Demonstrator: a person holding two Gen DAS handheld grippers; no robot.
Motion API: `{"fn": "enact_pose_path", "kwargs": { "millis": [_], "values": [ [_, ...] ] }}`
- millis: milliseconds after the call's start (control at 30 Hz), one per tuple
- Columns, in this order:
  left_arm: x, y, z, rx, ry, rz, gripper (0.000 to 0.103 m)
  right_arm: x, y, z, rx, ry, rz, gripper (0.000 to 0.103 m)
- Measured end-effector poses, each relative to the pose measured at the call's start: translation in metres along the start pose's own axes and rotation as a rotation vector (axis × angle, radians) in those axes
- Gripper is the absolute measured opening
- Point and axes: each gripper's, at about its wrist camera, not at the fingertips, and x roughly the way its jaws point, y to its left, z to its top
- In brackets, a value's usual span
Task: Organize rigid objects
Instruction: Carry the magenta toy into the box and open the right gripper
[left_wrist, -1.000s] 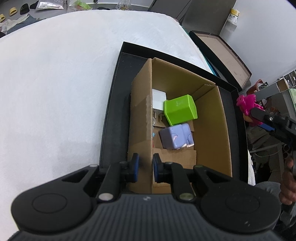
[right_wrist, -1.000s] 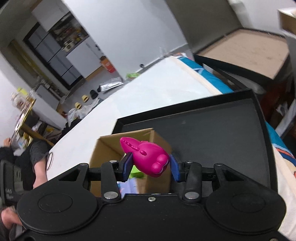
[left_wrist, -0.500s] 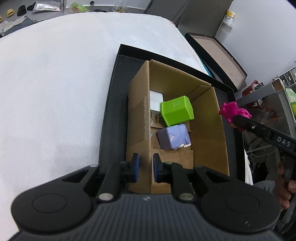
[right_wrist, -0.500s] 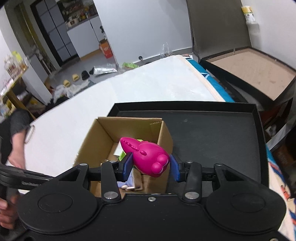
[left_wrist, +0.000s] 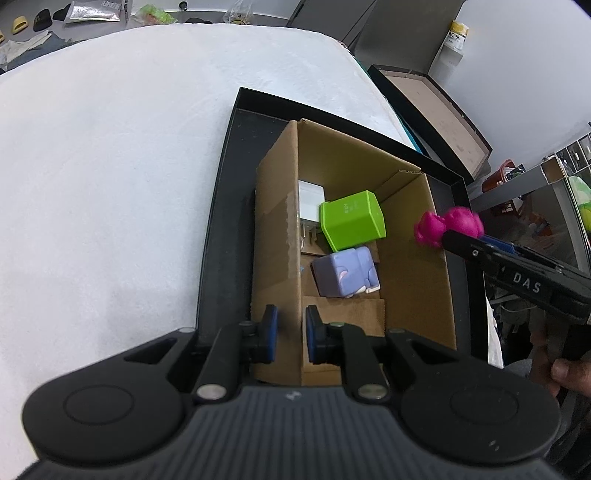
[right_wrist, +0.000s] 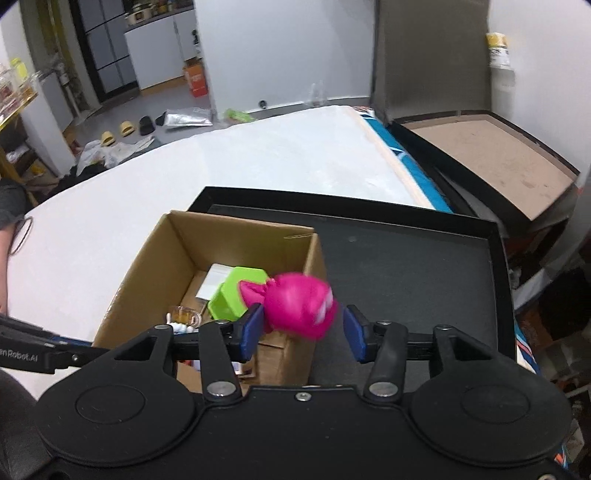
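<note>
An open cardboard box (left_wrist: 413, 266) stands in a black tray (left_wrist: 221, 221). Inside lie a green block (left_wrist: 352, 219), a purple block (left_wrist: 345, 271) and a white box (left_wrist: 310, 201). My left gripper (left_wrist: 291, 334) is shut on the box's near left wall. My right gripper (right_wrist: 303, 332) hovers over the box's right wall (right_wrist: 314, 258), and its jaws are opening. A pink toy (right_wrist: 299, 308) is blurred between them, with a gap to the right pad (right_wrist: 352, 334). The left wrist view shows the toy (left_wrist: 447, 225) at the box's right edge.
The tray (right_wrist: 406, 277) lies on a white padded surface (left_wrist: 110, 166), with bare tray floor right of the box. A brown board in a black frame (right_wrist: 487, 155) sits beyond the surface's edge. A hand (left_wrist: 565, 373) grips the right tool's handle.
The right gripper swung in over the box's right wall and its jaws spread. The pink toy, firmly pinched before, has turned and blurred. The left gripper stayed on the box wall.
</note>
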Motion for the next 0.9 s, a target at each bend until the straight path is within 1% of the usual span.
{"fn": "enact_pose_path", "kwargs": {
  "millis": [100, 233, 500, 733, 900],
  "values": [
    [0.0, 0.001, 0.0, -0.001, 0.0, -0.002, 0.014, -0.005, -0.01, -0.002, 0.057, -0.001, 0.027, 0.048],
    [0.003, 0.0, 0.001, -0.005, 0.004, 0.003, 0.014, -0.013, -0.02, -0.007, 0.092, 0.004, 0.051, 0.048],
    [0.002, -0.001, 0.001, -0.003, 0.0, 0.013, 0.013, -0.02, -0.028, -0.009, 0.111, 0.007, 0.075, 0.048],
    [0.001, -0.004, 0.003, -0.001, 0.002, 0.025, 0.012, -0.023, -0.033, -0.008, 0.148, 0.078, 0.158, 0.049],
    [-0.001, -0.012, 0.003, 0.021, -0.003, 0.053, 0.012, -0.032, -0.039, -0.007, 0.154, 0.103, 0.168, 0.049]
  ]
}}
